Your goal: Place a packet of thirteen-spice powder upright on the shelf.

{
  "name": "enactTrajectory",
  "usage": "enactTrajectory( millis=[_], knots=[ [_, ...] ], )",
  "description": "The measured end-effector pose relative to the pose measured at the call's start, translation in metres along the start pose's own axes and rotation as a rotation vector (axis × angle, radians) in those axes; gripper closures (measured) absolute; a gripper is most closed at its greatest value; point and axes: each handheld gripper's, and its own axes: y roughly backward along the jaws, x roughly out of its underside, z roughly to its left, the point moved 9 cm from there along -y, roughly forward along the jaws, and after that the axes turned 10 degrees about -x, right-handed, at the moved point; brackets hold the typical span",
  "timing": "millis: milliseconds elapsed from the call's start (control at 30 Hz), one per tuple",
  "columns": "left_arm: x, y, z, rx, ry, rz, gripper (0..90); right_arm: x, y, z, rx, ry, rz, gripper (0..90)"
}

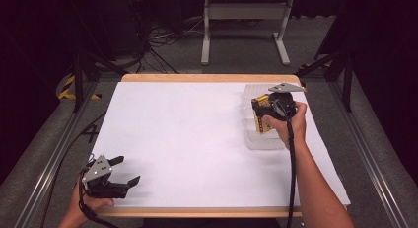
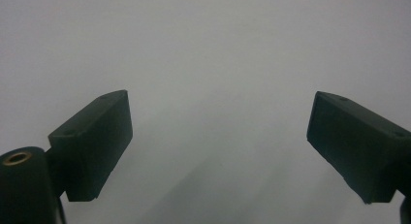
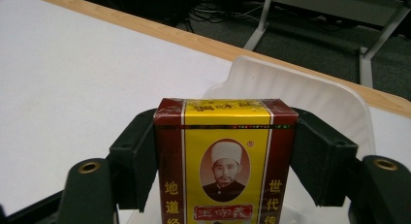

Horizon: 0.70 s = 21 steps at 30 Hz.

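Observation:
My right gripper (image 1: pixel 263 114) is shut on a small yellow and dark red box (image 3: pixel 225 161) printed with a portrait and Chinese characters. Both black jaws press on the box's two sides. In the high view the box (image 1: pixel 262 120) hangs over a clear plastic tray (image 1: pixel 250 92) at the table's right side. That tray's pale rim (image 3: pixel 291 83) rises just behind the box in the right gripper view. My left gripper (image 1: pixel 123 171) rests near the table's front left corner, open, its jaws wide apart with nothing between them. Its fingertips (image 2: pixel 94 146) stand over bare white surface.
The white table top (image 1: pixel 187 139) has a wooden edge (image 1: pixel 207 78) at the back and front. Beyond it stand a grey metal frame (image 1: pixel 244 28) and cables on the floor. Dark tripod legs flank the table.

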Motion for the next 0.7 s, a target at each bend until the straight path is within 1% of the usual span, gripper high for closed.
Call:
enactTrajectory(
  millis=[200, 233, 267, 367, 400, 500, 600, 700],
  knots=[
    [0.000, 0.000, 0.000, -0.003, -0.001, 0.000, 9.8, 0.006, 0.006, -0.003, 0.004, -0.002, 0.014, 32.1],
    [0.000, 0.000, 0.000, -0.003, 0.006, 0.000, 9.8, 0.007, 0.007, -0.003, 0.003, -0.001, 0.016, 32.1],
    [0.000, 0.000, 0.000, -0.004, 0.002, 0.000, 9.8, 0.008, 0.008, -0.004, 0.005, -0.002, 0.017, 32.1],
    [0.000, 0.000, 0.000, -0.004, 0.007, 0.002, 9.8, 0.011, 0.010, -0.005, 0.006, -0.001, 0.021, 32.0],
    [0.000, 0.000, 0.000, -0.003, -0.002, 0.002, 9.8, 0.012, 0.011, -0.006, 0.006, -0.005, 0.021, 32.0],
    [0.000, 0.001, -0.001, 0.000, 0.002, 0.002, 9.7, 0.014, 0.014, -0.008, 0.004, -0.017, 0.016, 31.7],
    [0.000, 0.001, 0.000, -0.002, -0.002, 0.003, 9.7, 0.017, 0.016, -0.008, 0.014, 0.000, 0.026, 30.7],
    [0.000, 0.001, 0.000, -0.004, 0.003, 0.000, 9.7, 0.021, 0.018, -0.010, 0.018, 0.001, 0.031, 30.3]
  ],
)
